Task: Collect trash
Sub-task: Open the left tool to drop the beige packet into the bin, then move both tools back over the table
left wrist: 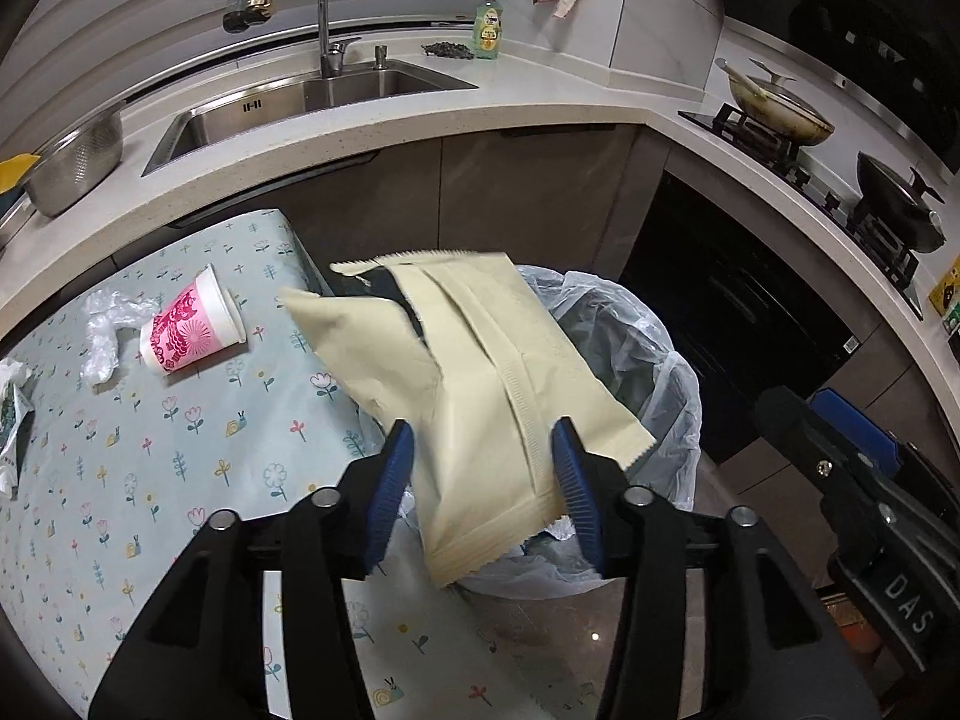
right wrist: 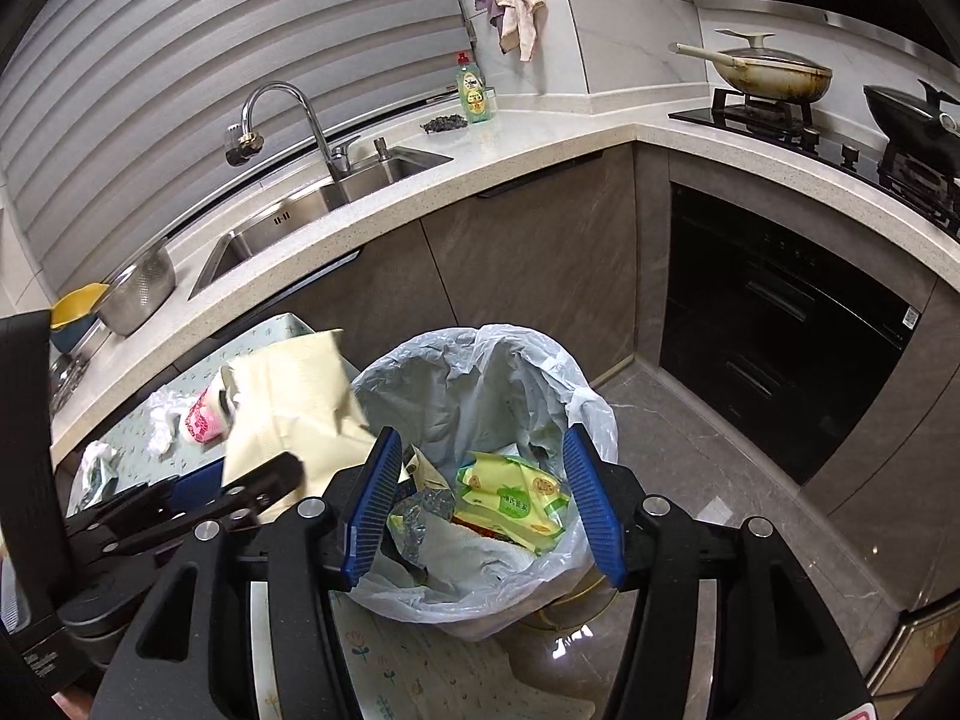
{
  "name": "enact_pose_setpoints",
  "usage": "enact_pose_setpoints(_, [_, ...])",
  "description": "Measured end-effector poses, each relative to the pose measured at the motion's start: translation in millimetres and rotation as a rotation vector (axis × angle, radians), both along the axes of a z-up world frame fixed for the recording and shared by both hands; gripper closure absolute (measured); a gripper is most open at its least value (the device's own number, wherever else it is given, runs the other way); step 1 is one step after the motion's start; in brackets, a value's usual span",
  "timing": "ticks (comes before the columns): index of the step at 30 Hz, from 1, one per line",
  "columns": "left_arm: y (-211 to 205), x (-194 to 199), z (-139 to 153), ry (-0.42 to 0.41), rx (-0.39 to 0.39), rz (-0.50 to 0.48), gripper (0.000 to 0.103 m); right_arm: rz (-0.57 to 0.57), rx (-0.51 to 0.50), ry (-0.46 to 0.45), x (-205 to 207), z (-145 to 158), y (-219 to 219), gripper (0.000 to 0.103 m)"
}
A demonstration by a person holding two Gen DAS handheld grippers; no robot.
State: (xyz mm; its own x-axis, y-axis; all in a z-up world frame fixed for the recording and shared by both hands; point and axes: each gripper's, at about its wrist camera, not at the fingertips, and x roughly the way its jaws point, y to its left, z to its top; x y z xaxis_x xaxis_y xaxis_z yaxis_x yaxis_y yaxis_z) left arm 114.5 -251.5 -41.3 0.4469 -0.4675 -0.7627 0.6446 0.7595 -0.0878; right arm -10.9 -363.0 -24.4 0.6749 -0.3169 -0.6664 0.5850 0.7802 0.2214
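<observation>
Cream crinkled wrapper [left wrist: 480, 396] hangs between my spread left fingers [left wrist: 405, 468], over the plastic-lined bin [right wrist: 480, 372]; right fingers [right wrist: 591, 498] spread, empty.

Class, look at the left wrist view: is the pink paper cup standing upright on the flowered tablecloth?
No, the pink paper cup lies on its side on the flowered tablecloth, beside crumpled clear plastic.

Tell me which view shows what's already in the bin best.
The right wrist view: it looks down into the lined bin at a green wrapper. In the left wrist view the beige packet covers most of the opening.
</observation>
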Motion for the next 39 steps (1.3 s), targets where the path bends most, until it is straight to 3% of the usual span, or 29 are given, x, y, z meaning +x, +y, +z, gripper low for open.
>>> enact_pose_setpoints(10, [17.8,12.0,3.2,-0.006,-0.017,0.055,0.03,0.032,-0.018,-0.011,10.9,6.5,12.0,0.047])
enact_pose_setpoints(22, [93.5,49.3,11.7,-0.03,-0.022,0.219,0.021,0.155,-0.025,-0.012,57.9,8.3,62.9,0.043])
enact_pose_setpoints(30, [159.5,91.7,6.8,-0.023,-0.003,0.339,0.012,0.271,-0.049,0.022,112.8,-5.9,108.7,0.028])
enact_pose_setpoints(39, [210.2,165.5,-18.1,0.013,0.043,0.419,0.01,0.374,-0.02,0.072,196.5,-41.5,146.5,0.019])
